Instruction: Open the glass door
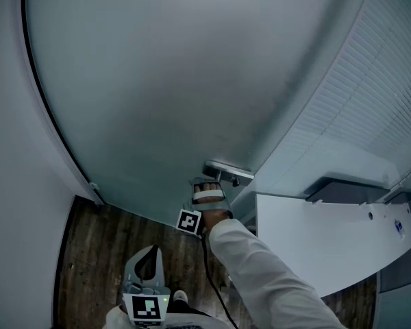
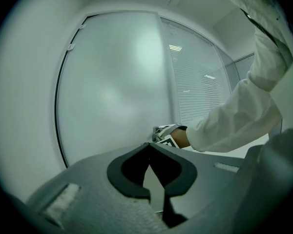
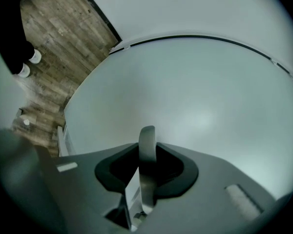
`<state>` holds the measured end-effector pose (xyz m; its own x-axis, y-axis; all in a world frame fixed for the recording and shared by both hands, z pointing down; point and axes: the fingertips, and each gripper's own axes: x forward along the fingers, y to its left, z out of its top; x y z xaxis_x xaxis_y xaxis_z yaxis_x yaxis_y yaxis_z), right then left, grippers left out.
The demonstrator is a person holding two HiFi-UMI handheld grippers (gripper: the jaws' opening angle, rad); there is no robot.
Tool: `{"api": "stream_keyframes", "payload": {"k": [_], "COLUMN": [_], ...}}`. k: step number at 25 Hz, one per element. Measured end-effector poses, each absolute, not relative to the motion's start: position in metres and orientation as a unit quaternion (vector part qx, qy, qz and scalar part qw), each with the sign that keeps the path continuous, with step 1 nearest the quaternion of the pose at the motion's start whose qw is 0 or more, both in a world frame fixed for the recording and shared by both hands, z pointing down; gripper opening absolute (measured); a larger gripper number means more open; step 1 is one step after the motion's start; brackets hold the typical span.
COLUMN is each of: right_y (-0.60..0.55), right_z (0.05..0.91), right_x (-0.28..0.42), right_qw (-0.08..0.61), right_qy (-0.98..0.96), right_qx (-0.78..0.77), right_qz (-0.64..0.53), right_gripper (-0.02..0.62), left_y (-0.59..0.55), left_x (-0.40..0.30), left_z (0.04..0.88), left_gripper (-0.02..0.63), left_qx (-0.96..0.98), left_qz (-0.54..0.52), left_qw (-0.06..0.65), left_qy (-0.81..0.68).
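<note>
The frosted glass door point(image 1: 171, 81) fills most of the head view, its metal lever handle point(image 1: 227, 168) low at its right edge. My right gripper point(image 1: 216, 181) reaches out from a white sleeve and is shut on that handle. In the right gripper view the handle point(image 3: 147, 135) stands upright between the jaws of the right gripper point(image 3: 146, 155), with the door's glass point(image 3: 195, 91) behind it. My left gripper point(image 1: 149, 258) hangs back low near the floor, shut and empty. Its view shows the left gripper point(image 2: 149, 147) pointing at the door point(image 2: 117, 87), with the right gripper point(image 2: 164, 132) beyond it.
A white wall point(image 1: 20, 218) borders the door on the left along a black seal point(image 1: 55, 129). To the right are a glass panel with blinds point(image 1: 370, 94) and a white ledge point(image 1: 315, 238). Dark wooden floor point(image 1: 116, 232) lies below. A black cable point(image 1: 212, 279) hangs from the right gripper.
</note>
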<state>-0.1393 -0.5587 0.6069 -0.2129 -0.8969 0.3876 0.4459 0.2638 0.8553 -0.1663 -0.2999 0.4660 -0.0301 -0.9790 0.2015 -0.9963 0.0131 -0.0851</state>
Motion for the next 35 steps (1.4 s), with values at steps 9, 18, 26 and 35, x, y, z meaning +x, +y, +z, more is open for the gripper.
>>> {"api": "stream_keyframes", "payload": {"k": [9, 18, 26, 35], "right_y": [-0.501, -0.475, -0.462, -0.439], "right_z": [0.577, 0.56, 0.564, 0.541], "right_x": [-0.164, -0.161, -0.162, -0.131], "right_qw": [0.475, 0.454, 0.454, 0.393], "right_qy": [-0.685, -0.719, -0.734, -0.766], "right_qx": [0.285, 0.283, 0.272, 0.322], "right_qz": [-0.474, -0.443, -0.426, -0.393], "right_gripper": [0.094, 0.092, 0.097, 0.108], "left_y": [-0.297, -0.291, -0.278, -0.245], "left_x": [-0.154, -0.141, -0.139, -0.173], "left_z": [0.457, 0.451, 0.454, 0.468], "left_gripper": [0.003, 0.003, 0.002, 0.003], "left_qx": [0.706, 0.701, 0.693, 0.667], "left_qz": [0.094, 0.1, 0.108, 0.126], "left_qw": [0.042, 0.042, 0.046, 0.046], "left_qy": [-0.701, -0.705, -0.711, -0.733]}}
